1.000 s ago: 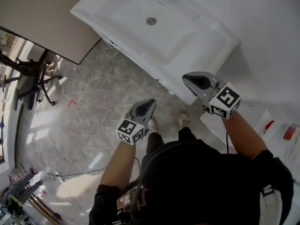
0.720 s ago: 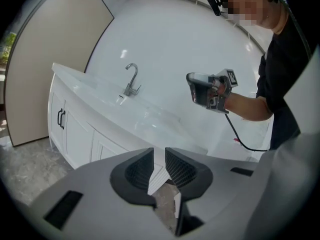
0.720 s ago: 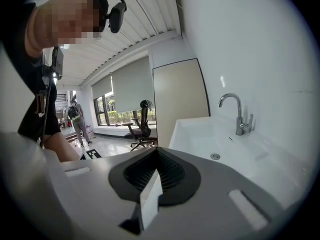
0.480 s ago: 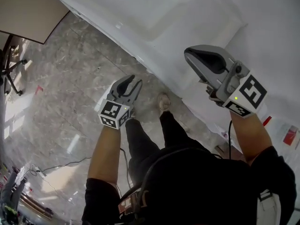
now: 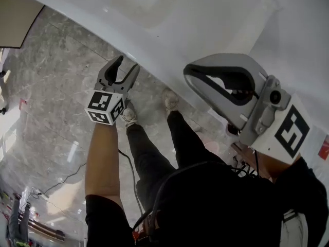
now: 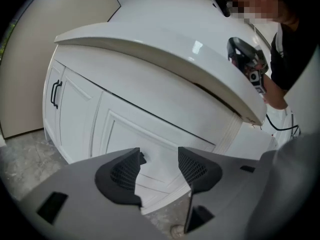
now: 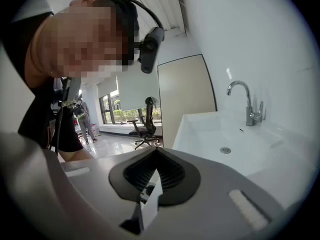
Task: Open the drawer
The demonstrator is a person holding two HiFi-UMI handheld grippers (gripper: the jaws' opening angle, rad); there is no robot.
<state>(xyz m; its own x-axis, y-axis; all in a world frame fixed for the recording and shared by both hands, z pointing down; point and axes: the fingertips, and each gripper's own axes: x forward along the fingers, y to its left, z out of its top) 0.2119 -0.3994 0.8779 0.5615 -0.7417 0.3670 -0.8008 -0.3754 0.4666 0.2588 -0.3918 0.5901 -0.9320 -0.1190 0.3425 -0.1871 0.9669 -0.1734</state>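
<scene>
The white vanity cabinet fills the left gripper view, with a framed drawer front low under the basin's overhanging rim. My left gripper points at that front from a short way off. Its jaws are opening and nothing lies between them except a small dark spot on the panel behind. From above, the left gripper hangs low beside the basin edge. My right gripper is held high, close to the head camera, and its pads are shut on nothing.
A cabinet door with a black handle stands at the vanity's left end. The basin has a chrome tap. The person's feet stand on the marble floor right in front of the cabinet. A beige panel flanks the vanity.
My left gripper has dropped from basin height to the cabinet front and its jaws have opened. The right gripper has come closer to the head camera.
</scene>
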